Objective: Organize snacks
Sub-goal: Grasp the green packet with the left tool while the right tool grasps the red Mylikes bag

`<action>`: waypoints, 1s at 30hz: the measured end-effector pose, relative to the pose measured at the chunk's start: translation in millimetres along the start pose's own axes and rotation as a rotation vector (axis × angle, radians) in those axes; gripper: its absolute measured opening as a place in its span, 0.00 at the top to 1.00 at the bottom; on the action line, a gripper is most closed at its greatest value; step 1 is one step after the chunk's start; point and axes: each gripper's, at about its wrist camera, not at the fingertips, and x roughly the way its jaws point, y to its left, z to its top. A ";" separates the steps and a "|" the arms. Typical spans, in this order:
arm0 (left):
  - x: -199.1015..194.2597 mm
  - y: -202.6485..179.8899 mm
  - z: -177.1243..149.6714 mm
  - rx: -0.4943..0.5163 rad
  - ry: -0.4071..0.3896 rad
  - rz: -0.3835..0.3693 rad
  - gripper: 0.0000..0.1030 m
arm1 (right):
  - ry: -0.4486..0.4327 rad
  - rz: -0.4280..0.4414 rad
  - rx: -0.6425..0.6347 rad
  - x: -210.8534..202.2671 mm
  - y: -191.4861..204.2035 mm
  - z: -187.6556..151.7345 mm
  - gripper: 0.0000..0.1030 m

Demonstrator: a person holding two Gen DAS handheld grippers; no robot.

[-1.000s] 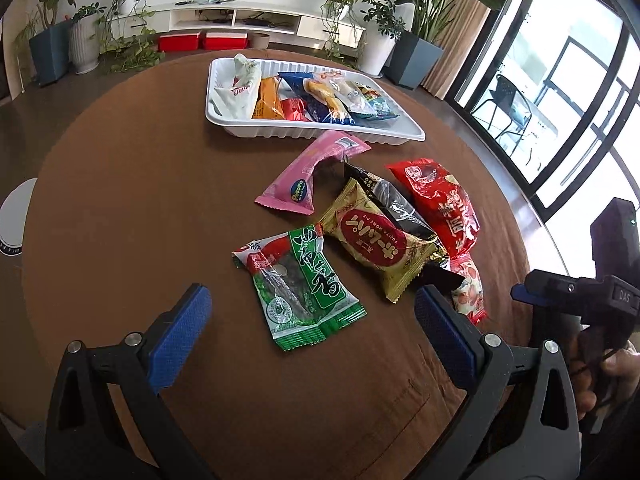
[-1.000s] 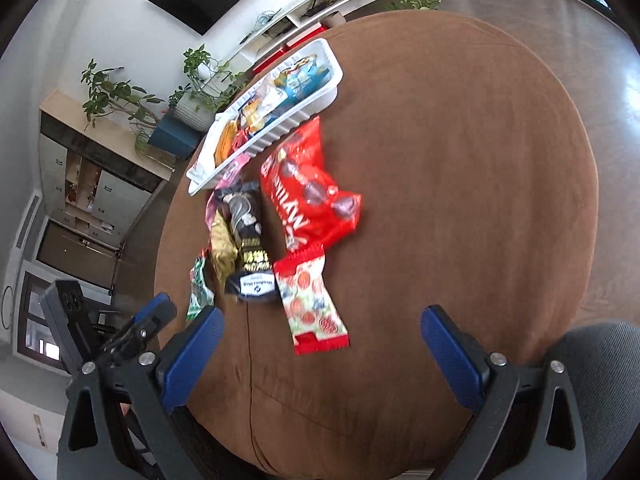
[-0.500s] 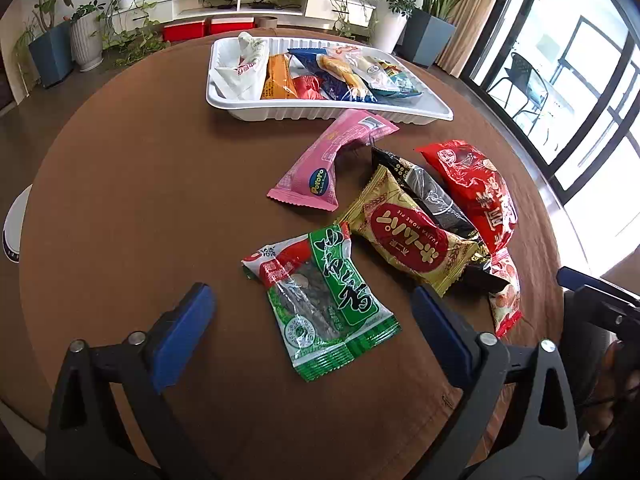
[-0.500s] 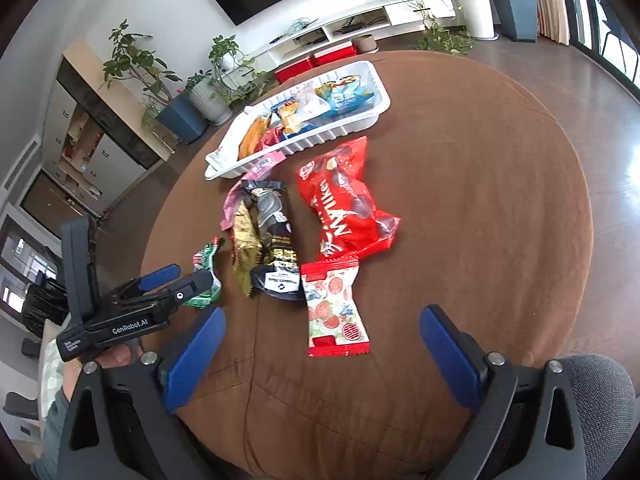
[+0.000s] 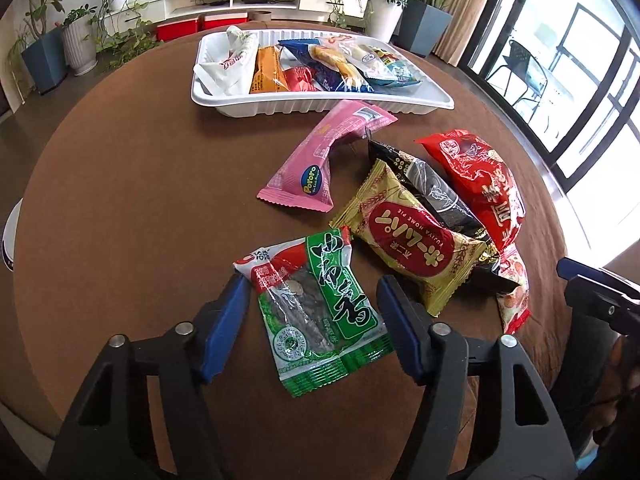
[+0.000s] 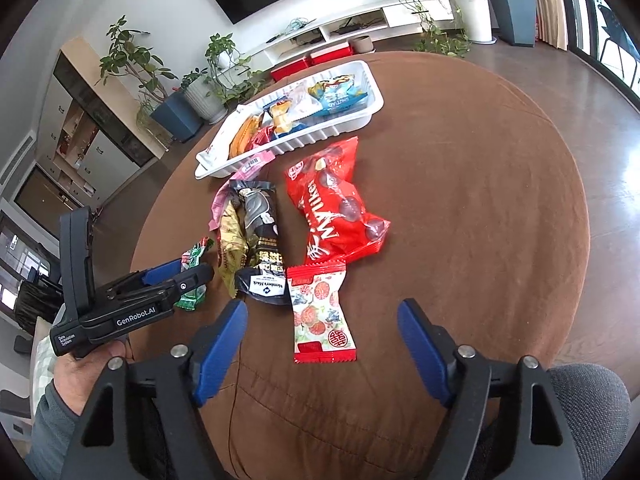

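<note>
Green pkt btwn closing left jaws

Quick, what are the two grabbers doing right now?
Left hand-held gripper: closing around the green foil snack packet, pads not yet pressing.
Right hand-held gripper: closing, the white-and-red candy wrapper between its fingers, untouched.

pink packet: Potoro | gold packet: FUJIYA HOME PIE | left tool: GenRobot.AI

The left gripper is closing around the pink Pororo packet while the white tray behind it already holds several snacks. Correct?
Not quite. The left wrist view shows the left gripper closing around the green seaweed packet, pads not yet pressing it; the pink Pororo packet lies untouched farther off. The white tray does hold several snacks.
</note>
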 end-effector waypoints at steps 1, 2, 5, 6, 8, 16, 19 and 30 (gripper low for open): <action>0.1 0.3 0.3 0.002 0.000 -0.003 0.44 | -0.002 0.002 -0.001 1.1 -0.1 0.9 0.25; 0.3 0.6 0.4 0.004 0.000 -0.008 0.47 | -0.005 0.006 -0.001 1.4 -0.6 1.5 0.25; -0.5 1.1 -0.2 0.015 0.001 -0.010 0.52 | -0.008 0.005 -0.002 2.7 -1.8 3.5 0.27; -0.5 0.9 -0.3 0.023 0.003 -0.008 0.53 | -0.009 0.004 -0.006 2.7 -1.4 3.4 0.27; -0.7 1.3 -0.3 0.031 0.005 -0.018 0.56 | -0.013 -0.001 -0.013 3.3 -2.0 5.3 0.28; -1.3 1.9 -0.9 0.066 0.017 -0.032 0.60 | -0.017 -0.052 -0.062 8.8 -1.4 20.3 0.31; -1.2 4.5 -0.9 0.064 0.018 -0.037 0.66 | -0.023 -0.074 -0.086 12.7 0.0 30.1 0.31; -4.0 6.0 -4.3 0.082 0.018 -0.040 0.71 | 0.006 -0.122 -0.182 37.5 12.9 51.9 0.31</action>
